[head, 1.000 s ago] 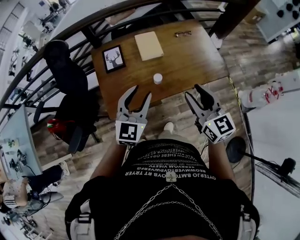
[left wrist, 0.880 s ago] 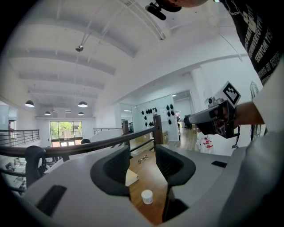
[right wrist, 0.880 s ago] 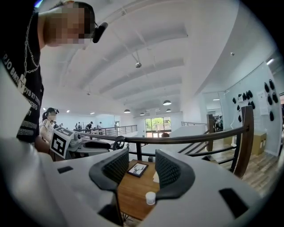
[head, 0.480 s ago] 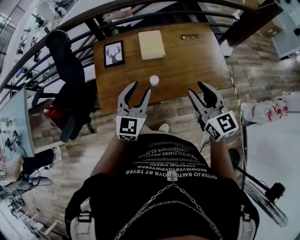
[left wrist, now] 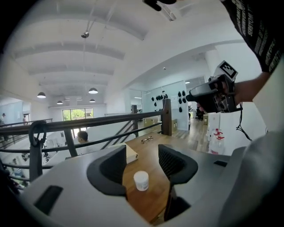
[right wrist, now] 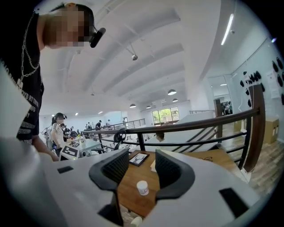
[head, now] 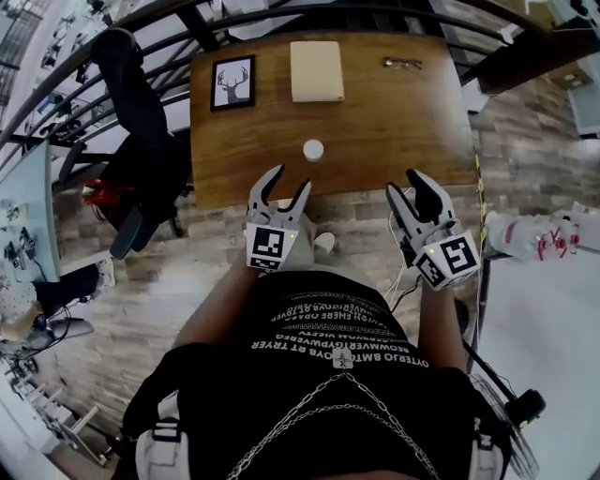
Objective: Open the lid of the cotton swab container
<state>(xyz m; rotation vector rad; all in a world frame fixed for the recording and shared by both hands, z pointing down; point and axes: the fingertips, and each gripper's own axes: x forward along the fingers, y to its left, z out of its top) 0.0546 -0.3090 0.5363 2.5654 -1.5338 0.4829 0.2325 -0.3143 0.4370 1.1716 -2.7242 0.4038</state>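
Observation:
A small white cotton swab container (head: 313, 149) with its lid on stands upright near the front edge of the wooden table (head: 394, 122). Both grippers hang in the air short of the table, apart from the container. My left gripper (head: 287, 184) is open, its jaws opening wider with nothing between them. The right gripper (head: 407, 187) is open and empty too. In the left gripper view the container (left wrist: 141, 180) shows far off through the gap of the left gripper (left wrist: 144, 166). In the right gripper view the container (right wrist: 142, 187) lies beyond the right gripper (right wrist: 141, 170).
On the table's far side lie a framed deer picture (head: 233, 82), a tan flat box (head: 316, 70) and a pair of glasses (head: 401, 64). A black office chair (head: 141, 141) stands left of the table, with a metal railing (head: 281, 11) behind it. A white bottle (head: 534, 234) lies at the right.
The table and container have come nearer to me and sit squarer in view. Both grippers have drawn closer to the table's front edge. The left jaws have spread wider.

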